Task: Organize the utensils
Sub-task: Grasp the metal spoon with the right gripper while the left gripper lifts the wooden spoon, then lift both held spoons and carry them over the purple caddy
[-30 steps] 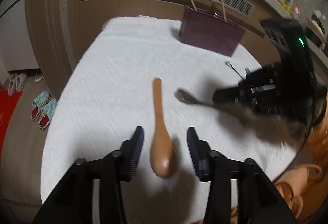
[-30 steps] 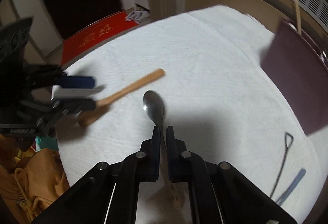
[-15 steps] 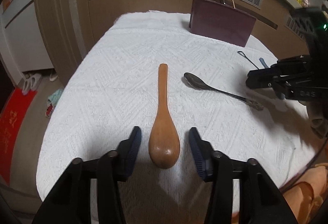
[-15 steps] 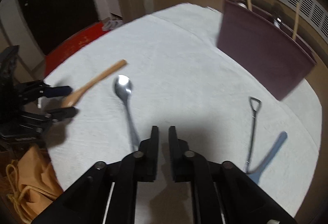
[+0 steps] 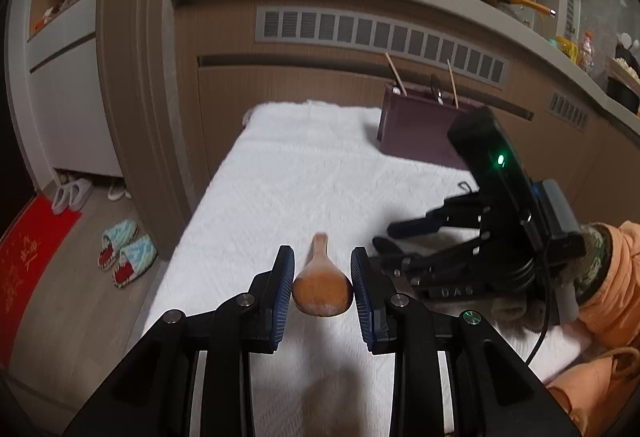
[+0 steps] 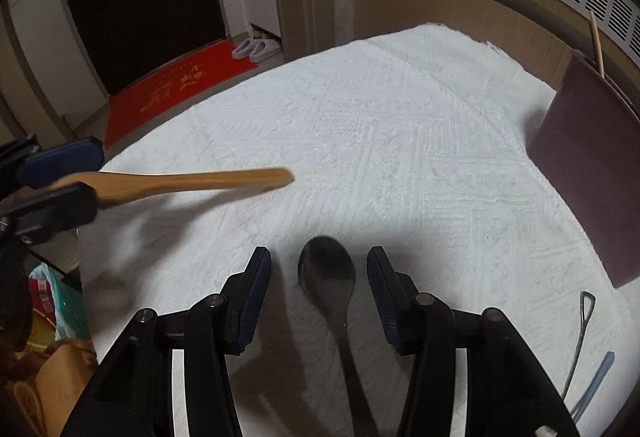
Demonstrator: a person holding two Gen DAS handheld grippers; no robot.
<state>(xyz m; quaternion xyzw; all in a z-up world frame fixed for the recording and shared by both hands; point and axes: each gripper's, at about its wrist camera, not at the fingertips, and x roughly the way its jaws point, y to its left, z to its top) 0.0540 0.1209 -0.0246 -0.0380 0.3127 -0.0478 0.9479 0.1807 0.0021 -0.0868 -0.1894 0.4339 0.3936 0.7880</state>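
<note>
The left gripper now clamps the bowl of the wooden spoon between both pads; a second ago its jaws stood wide on either side of the bowl as the spoon lay flat on the cloth. In the right wrist view the wooden spoon is held clear of the cloth, handle pointing out over the table. The right gripper was pinched on the handle of the metal spoon a second ago; its jaws have just been opening and now stand released, one on each side of the spoon's bowl without touching it. The metal spoon lies flat on the cloth, handle running back under the gripper.

The work surface is a table covered with a white textured cloth. A dark purple utensil holder stands at the far edge, with wooden sticks protruding from it. A thin wire-handled utensil and a blue-handled utensil lie near the table's right edge. Behind the table runs a brown cabinet front with a ventilation grille. A red doormat and slippers lie on the floor.
</note>
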